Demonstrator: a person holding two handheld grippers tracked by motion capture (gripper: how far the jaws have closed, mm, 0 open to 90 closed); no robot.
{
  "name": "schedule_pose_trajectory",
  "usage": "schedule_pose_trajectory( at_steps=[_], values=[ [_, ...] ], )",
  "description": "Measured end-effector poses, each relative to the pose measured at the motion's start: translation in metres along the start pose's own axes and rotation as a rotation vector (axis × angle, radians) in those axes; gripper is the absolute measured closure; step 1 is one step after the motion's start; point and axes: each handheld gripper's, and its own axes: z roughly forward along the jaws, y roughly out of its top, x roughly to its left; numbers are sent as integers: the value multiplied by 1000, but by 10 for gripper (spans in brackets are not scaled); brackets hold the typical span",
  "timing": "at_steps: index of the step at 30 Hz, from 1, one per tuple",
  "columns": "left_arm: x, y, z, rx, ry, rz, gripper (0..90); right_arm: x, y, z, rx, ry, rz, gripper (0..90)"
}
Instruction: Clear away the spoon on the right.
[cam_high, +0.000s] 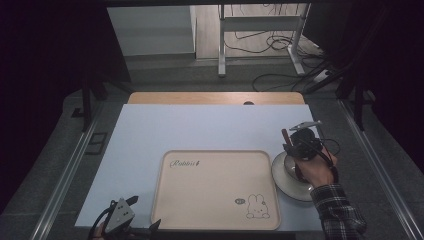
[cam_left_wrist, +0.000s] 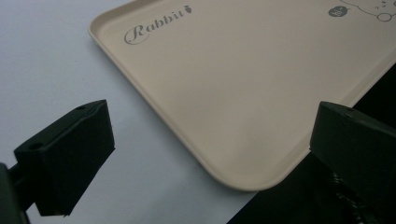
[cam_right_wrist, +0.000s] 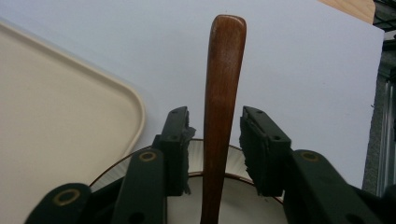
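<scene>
A beige tray printed with "Rabbit" and a bunny lies on a white mat. Right of it stands a pale ribbed bowl with a brown rim. A dark wooden handle rises out of the bowl. My right gripper stands open around that handle, with a narrow gap on each side; in the high view the right gripper is over the bowl's far side. My left gripper is wide open with nothing in it, above the tray's near left corner, and the left gripper sits at the table's front edge.
The mat covers a wooden table whose far edge shows. Beyond it are a desk frame and cables on the floor. The tray is bare inside. Dark curtains close off both sides.
</scene>
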Motion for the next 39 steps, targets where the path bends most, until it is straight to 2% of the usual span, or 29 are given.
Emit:
schedule_pose_trajectory(
  at_steps=[4,7,11,19,33,39],
  values=[
    [0,0,0,2,0,2,0,-1,3,2,14,6,0,683],
    [0,0,0,2,0,4,0,-2,4,4,25,12,10,763],
    [0,0,0,4,-2,5,0,-3,5,3,32,14,12,773],
    [0,0,0,7,-2,7,0,-2,10,-4,36,59,15,777],
    [-1,1,2,20,-9,14,0,4,30,-29,49,87,-55,778],
    [-1,1,3,23,-11,16,0,6,40,-39,77,89,-88,778]
  ],
)
